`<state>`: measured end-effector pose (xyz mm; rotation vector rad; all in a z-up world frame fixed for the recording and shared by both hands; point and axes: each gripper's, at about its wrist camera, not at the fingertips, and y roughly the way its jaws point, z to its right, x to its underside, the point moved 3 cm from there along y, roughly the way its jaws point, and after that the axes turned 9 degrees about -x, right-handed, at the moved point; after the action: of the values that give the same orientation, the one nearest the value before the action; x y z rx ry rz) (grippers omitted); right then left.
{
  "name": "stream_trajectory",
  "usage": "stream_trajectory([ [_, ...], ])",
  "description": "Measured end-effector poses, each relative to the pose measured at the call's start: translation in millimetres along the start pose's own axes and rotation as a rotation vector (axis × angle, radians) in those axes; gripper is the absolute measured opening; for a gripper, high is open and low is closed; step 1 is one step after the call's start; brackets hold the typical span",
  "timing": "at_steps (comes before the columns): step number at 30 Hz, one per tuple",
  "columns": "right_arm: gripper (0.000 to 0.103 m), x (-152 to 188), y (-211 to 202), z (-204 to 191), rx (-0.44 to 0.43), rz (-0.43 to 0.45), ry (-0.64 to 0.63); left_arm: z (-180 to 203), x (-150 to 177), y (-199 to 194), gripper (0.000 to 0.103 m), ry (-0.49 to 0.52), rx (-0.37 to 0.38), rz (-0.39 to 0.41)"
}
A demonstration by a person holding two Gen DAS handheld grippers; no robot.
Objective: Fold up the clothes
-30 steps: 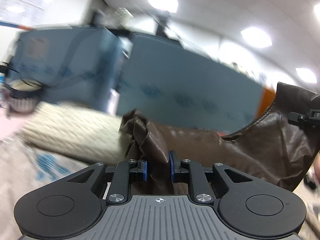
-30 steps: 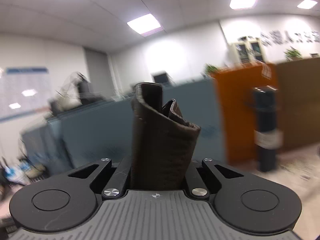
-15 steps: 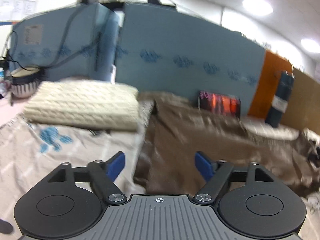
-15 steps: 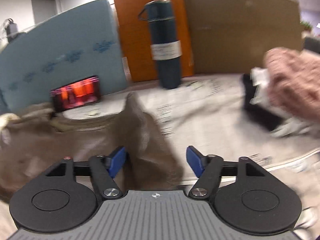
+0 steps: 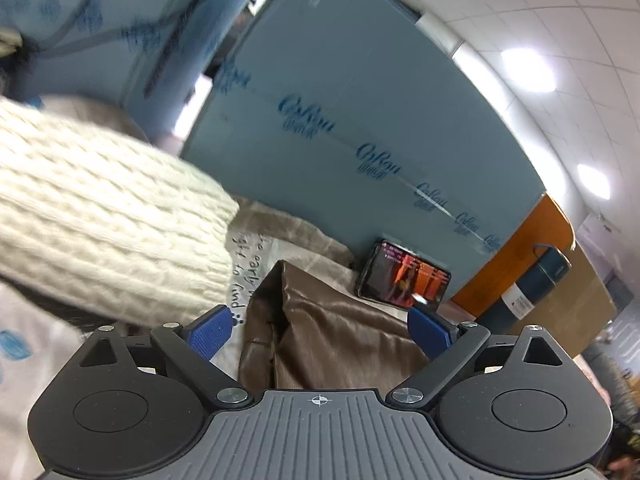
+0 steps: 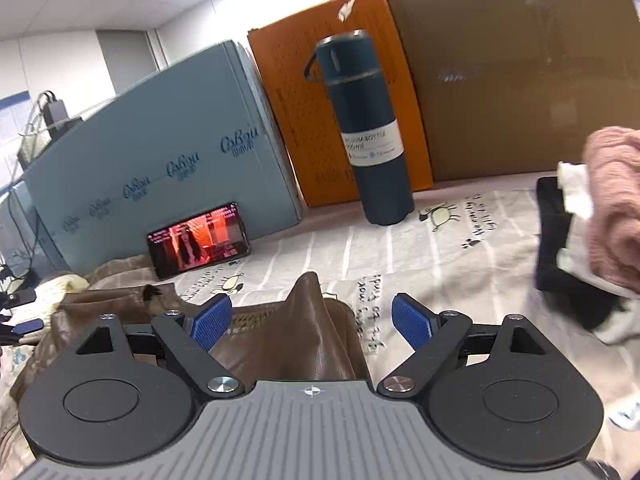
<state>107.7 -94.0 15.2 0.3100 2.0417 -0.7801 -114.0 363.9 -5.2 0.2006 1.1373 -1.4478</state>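
Observation:
A brown leather-look garment (image 5: pixel 320 332) lies on the printed cloth of the table, and also shows in the right wrist view (image 6: pixel 304 336). My left gripper (image 5: pixel 320 330) is open, its blue pads wide apart just above one end of the garment. My right gripper (image 6: pixel 312 324) is open over a raised fold at the other end. Neither gripper holds anything. A folded cream knit sweater (image 5: pixel 100 216) lies left of the garment.
A phone (image 6: pixel 198 240) with a lit screen leans on a blue foam board (image 6: pixel 152 160). A dark blue vacuum bottle (image 6: pixel 368 136) stands before orange and brown cardboard. A pile of pink, white and black clothes (image 6: pixel 588 232) lies at the right.
A second ago both grippers were shut on the brown garment and held it up. They lowered it, opened and let it go; it now lies on the table.

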Motion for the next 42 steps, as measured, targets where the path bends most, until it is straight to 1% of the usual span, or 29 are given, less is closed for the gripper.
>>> stream_trajectory([
  [2, 0.087, -3, 14, 1, -0.021, -0.033, 0.011, 1, -2, 9, 0.096, -0.012, 0.079, -0.017],
  [3, 0.087, -3, 19, 2, -0.050, -0.049, 0.024, 1, -3, 13, 0.096, -0.018, 0.119, -0.026],
  [5, 0.087, -4, 27, 8, -0.163, -0.081, 0.071, 5, -4, 19, 0.099, 0.006, 0.187, -0.025],
  [7, 0.087, -7, 29, 15, -0.253, -0.086, 0.120, 10, -6, 27, 0.100, 0.041, 0.214, -0.027],
  [9, 0.086, -9, 33, 16, -0.291, -0.097, 0.110, 15, -7, 36, 0.100, 0.058, 0.243, -0.035],
  [10, 0.083, -10, 34, 16, -0.306, -0.103, 0.103, 17, -7, 41, 0.098, 0.069, 0.240, -0.040],
  [11, 0.083, -11, 36, 14, -0.297, -0.107, 0.084, 22, -7, 45, 0.093, 0.100, 0.216, -0.045],
  [12, 0.077, -12, 37, 13, -0.288, -0.112, 0.064, 27, -6, 49, 0.064, 0.156, 0.184, -0.050],
  [13, 0.066, -11, 37, 10, -0.278, -0.115, 0.042, 33, -5, 52, 0.021, 0.211, 0.148, -0.054],
  [14, 0.059, -11, 38, 8, -0.268, -0.118, 0.019, 37, -3, 54, 0.011, 0.260, 0.109, -0.052],
  [15, 0.050, -9, 38, 6, -0.252, -0.123, -0.003, 40, 0, 53, 0.009, 0.287, 0.093, -0.042],
  [16, 0.042, -7, 39, 4, -0.231, -0.125, -0.028, 44, 2, 49, 0.009, 0.302, 0.105, -0.025],
  [17, 0.036, -5, 39, 3, -0.212, -0.121, -0.052, 47, 2, 44, 0.008, 0.312, 0.117, 0.002],
  [19, 0.016, -4, 36, 1, -0.190, -0.103, -0.089, 54, 2, 27, 0.007, 0.324, 0.147, 0.065],
  [21, 0.009, -4, 30, -1, -0.181, -0.078, -0.116, 63, 3, 8, 0.006, 0.334, 0.185, 0.129],
  [22, 0.007, -4, 25, -4, -0.193, -0.059, -0.127, 68, 3, -2, 0.006, 0.340, 0.203, 0.160],
  [26, 0.006, -5, -8, -21, -0.232, 0.037, -0.187, 84, 7, -49, 0.005, 0.359, 0.256, 0.278],
  [29, 0.006, -3, -41, -34, -0.259, 0.112, -0.239, 86, 19, -91, 0.005, 0.357, 0.307, 0.364],
  [33, 0.006, 7, -86, -40, -0.280, 0.194, -0.275, 82, 42, -141, 0.005, 0.312, 0.384, 0.452],
  [38, 0.006, 31, -135, -30, -0.309, 0.265, -0.250, 67, 72, -195, 0.005, 0.265, 0.472, 0.494],
  [42, 0.006, 59, -165, -27, -0.336, 0.282, -0.246, 49, 101, -222, 0.005, 0.257, 0.507, 0.492],
])
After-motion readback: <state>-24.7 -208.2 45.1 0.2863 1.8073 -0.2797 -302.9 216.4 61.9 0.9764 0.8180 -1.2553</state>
